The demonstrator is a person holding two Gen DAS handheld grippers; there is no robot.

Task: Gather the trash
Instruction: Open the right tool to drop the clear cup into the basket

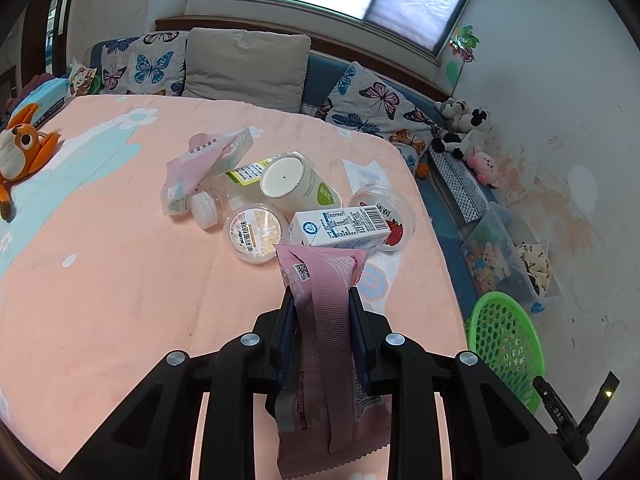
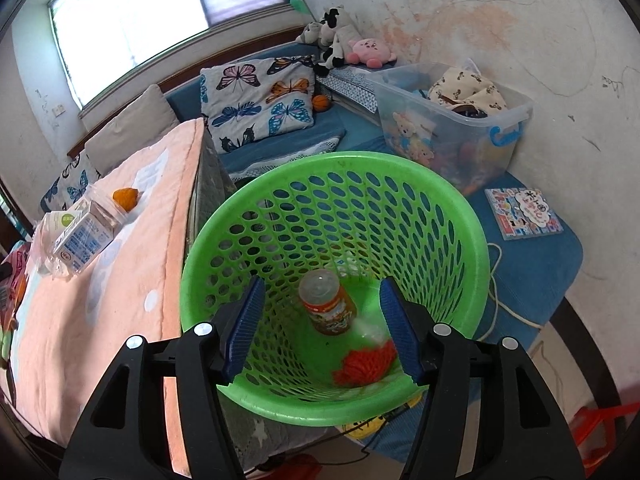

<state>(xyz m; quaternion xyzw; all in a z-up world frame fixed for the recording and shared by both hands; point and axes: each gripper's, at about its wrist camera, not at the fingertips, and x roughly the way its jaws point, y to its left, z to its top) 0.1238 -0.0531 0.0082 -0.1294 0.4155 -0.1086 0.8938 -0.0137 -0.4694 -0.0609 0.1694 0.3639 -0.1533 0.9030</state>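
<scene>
My left gripper (image 1: 320,294) is shut on a pink snack wrapper (image 1: 328,344) and holds it above the pink bed cover. Beyond it lie a milk carton (image 1: 340,226), a paper cup (image 1: 298,180), two plastic tubs (image 1: 254,232), a clear bottle (image 1: 224,196) and a pink pouch (image 1: 204,160). My right gripper (image 2: 322,296) is open over the green basket (image 2: 472,240), with nothing between the fingers. In the basket lie a small bottle with an orange label (image 2: 330,304) and an orange net (image 2: 366,364). The basket also shows in the left wrist view (image 1: 506,336), right of the bed.
A stuffed fox (image 1: 22,140) lies at the bed's left edge. Butterfly pillows (image 1: 376,104) and plush toys (image 1: 464,128) line the bench. A clear storage box (image 2: 452,120) and a picture book (image 2: 522,212) sit by the wall. The carton (image 2: 82,240) shows near the bed's edge.
</scene>
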